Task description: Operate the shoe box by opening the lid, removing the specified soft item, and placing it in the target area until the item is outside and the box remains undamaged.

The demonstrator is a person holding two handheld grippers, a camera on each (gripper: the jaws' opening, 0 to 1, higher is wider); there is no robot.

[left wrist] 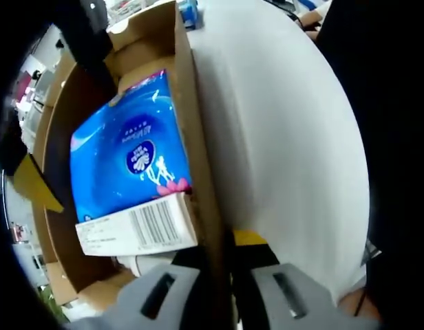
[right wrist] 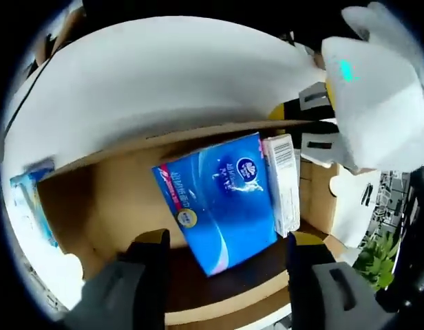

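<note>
Left gripper view: the left tongs [left wrist: 222,292] close on the long cardboard wall of the shoe box [left wrist: 195,130], one jaw inside the box and one outside against the white surface [left wrist: 281,137]. Inside the open box lies a blue tissue pack [left wrist: 126,158], with a white barcode label [left wrist: 140,227] at its near end. Right gripper view: the right tongs [right wrist: 222,258] stand open, their yellow-tipped jaws reaching into the box on either side of the tissue pack [right wrist: 219,199], not visibly touching it. The pack rests tilted on the box floor, label [right wrist: 284,182] toward the left tongs [right wrist: 315,127], which clasp the far wall.
</note>
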